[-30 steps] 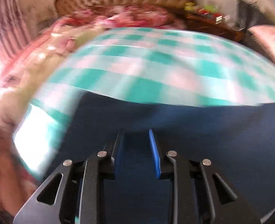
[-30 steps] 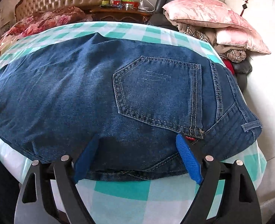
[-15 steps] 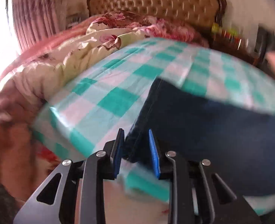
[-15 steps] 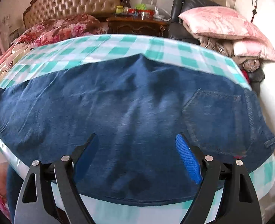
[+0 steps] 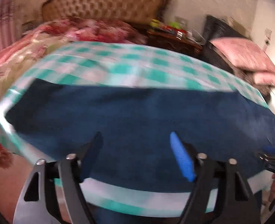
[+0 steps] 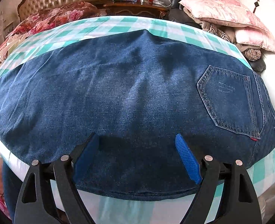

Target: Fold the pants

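I see dark denim pants flat on checked bedsheet, long axis left-right, waistband right; left tool, right tool both spread, gripping nothing

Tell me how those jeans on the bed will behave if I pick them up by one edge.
The jeans will probably droop rather than hold their shape: they lie flat with soft ripples across the checked sheet. They look like thick denim folded double, so likely heavy for cloth. The woven surface should give the right gripper and the left gripper decent hold.
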Demonstrator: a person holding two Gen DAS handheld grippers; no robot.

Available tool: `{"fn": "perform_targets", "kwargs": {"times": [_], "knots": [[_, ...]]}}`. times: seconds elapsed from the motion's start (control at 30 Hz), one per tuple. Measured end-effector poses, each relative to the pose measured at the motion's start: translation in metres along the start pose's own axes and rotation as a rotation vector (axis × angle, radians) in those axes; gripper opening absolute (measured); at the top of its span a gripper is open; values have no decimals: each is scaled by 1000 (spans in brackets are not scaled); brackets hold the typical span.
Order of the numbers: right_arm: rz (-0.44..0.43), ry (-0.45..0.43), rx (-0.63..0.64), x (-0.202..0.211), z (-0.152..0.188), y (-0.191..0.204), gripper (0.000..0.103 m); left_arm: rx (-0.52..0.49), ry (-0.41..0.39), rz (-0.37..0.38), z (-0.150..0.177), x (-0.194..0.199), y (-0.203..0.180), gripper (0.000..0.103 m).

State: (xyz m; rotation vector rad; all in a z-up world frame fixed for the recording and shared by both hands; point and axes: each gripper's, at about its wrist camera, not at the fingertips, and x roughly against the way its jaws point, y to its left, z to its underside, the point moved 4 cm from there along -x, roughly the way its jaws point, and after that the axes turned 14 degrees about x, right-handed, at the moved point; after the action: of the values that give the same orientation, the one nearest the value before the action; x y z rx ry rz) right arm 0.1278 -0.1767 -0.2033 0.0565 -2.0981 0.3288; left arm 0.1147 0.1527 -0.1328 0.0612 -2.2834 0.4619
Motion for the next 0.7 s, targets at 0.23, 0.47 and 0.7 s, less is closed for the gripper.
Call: {"fn": "perform_targets", "kwargs": {"times": [0.23, 0.47, 0.7], "knots": [[-9, -15, -16, -1, 3, -3, 86, -272, -35, 3, 60, -16, -78, 93], [8, 19, 26, 3, 2, -4, 91, -149, 4, -31, 82, -28, -60, 94], [-165, -204, 159, 35, -109, 51, 83, -122, -36, -27, 83, -27, -58, 84]]}}
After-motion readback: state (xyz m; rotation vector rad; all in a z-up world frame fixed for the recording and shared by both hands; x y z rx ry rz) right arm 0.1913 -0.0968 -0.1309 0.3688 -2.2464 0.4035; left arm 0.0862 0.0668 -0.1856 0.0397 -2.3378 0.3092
